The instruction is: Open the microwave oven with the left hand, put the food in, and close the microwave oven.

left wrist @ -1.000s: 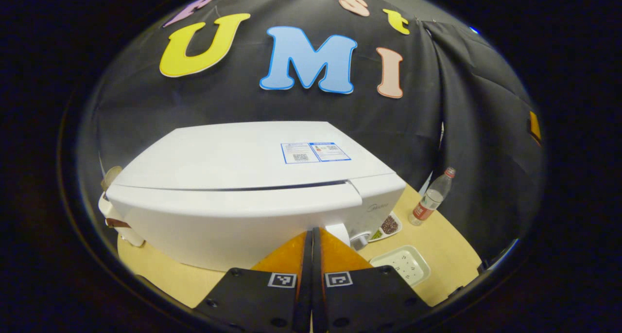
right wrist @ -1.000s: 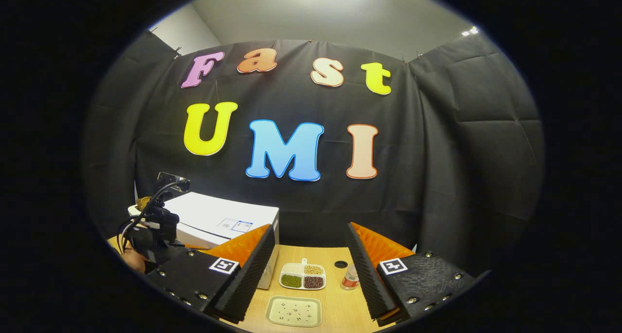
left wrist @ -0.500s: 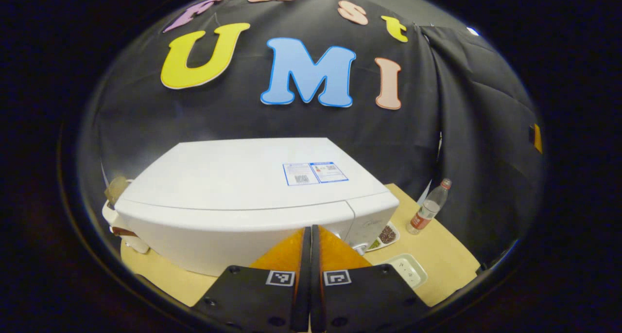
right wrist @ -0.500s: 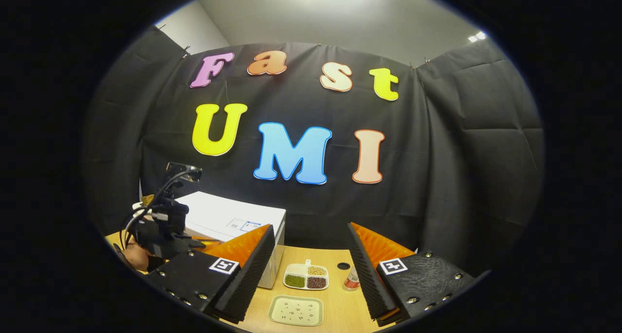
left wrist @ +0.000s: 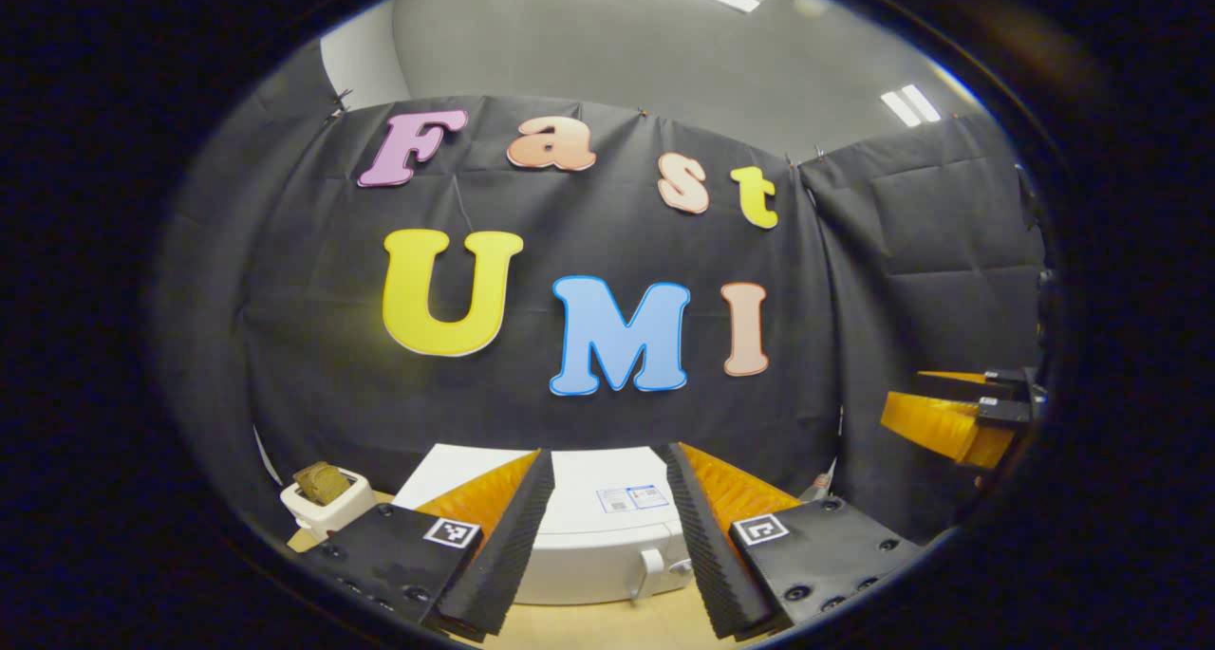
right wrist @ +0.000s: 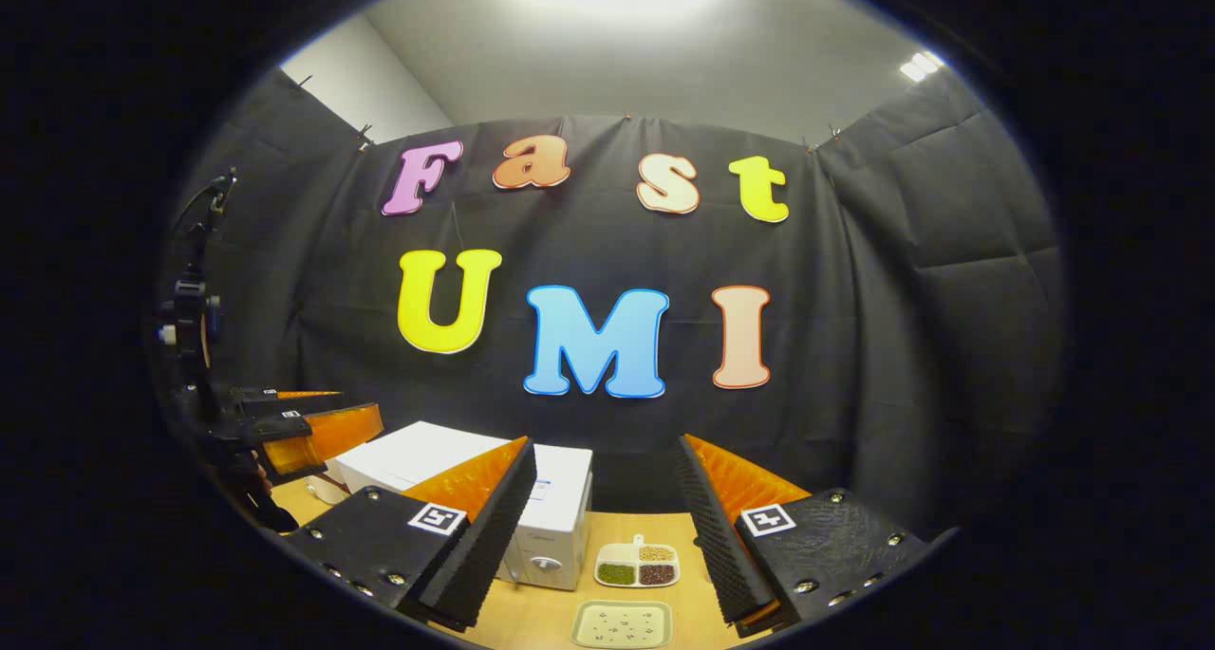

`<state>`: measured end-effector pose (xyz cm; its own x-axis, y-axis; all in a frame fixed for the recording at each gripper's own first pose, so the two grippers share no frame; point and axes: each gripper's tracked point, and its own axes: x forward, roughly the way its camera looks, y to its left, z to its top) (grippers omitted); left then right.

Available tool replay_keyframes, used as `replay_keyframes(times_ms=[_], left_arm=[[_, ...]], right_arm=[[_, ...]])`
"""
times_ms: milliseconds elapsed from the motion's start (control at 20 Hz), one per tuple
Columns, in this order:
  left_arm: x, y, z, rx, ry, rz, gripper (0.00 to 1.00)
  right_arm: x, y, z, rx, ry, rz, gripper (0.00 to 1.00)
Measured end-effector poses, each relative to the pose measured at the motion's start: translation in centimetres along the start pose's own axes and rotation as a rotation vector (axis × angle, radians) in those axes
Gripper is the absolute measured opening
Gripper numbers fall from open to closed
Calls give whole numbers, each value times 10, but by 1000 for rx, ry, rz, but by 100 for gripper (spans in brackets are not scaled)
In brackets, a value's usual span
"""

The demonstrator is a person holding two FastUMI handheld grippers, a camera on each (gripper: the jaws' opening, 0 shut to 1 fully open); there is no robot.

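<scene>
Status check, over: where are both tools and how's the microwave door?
Left tool open, raised above the microwave. Right tool open, holding nothing. Microwave door looks shut. Nothing between tools and the microwave.

Left gripper [left wrist: 603,527]: jaws spread wide, nothing between them, held level and facing the booth wall. Right gripper [right wrist: 603,527]: likewise parted and unloaded, level, pointing the same way, off to the right of the other.

Divided dish of beans [right wrist: 636,568], speckled tray [right wrist: 622,623], wooden table [right wrist: 541,617]
</scene>
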<state>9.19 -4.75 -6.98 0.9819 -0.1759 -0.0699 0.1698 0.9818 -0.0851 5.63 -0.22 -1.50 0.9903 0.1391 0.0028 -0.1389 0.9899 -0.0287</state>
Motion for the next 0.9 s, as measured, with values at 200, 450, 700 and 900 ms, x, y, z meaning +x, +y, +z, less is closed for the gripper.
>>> replay_keyframes(times_ms=[200,450,700,900], left_arm=[[-29,27,62,65,-78,85,96],[-54,25,86,84,-84,68,96],[-72,54,93,36,-86,90,96],[-83,72,92,27,-84,82,94]], right_arm=[[-2,19,23,68,10,30,90],[-6,32,48,104,6,8,91],[-14,40,56,109,15,-35,92],[-26,49,60,98,21,-69,92]])
